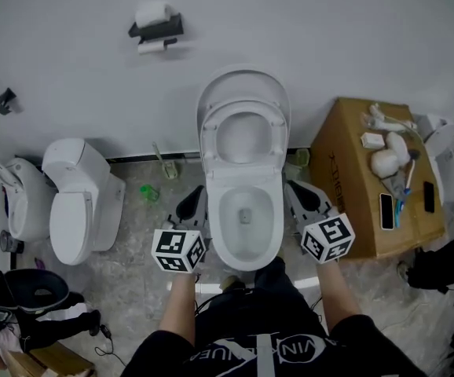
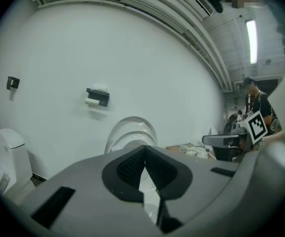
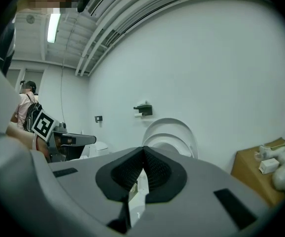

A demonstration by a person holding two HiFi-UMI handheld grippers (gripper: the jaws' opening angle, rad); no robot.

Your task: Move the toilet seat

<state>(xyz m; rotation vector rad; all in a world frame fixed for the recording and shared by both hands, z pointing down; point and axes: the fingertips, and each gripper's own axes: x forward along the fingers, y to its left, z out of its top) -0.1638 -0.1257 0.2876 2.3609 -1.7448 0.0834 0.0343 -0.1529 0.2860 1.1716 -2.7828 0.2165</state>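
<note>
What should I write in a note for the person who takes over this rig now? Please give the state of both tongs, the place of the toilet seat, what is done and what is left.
Left tongs: shut, empty, beside the left side of the bowl.
Right tongs: shut, empty, beside the bowl's right side.
Toilet seat: raised, resting back against the upright lid; neither tongs touches it.
Done: the seat stands up; whether that was the move cannot be told.
Left: if it must go down, lower it onto the bowl; no grip is taken yet.

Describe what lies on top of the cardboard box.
White fittings, two dark flat slabs and a blue-handled item; the closed cardboard box hides its contents.
</note>
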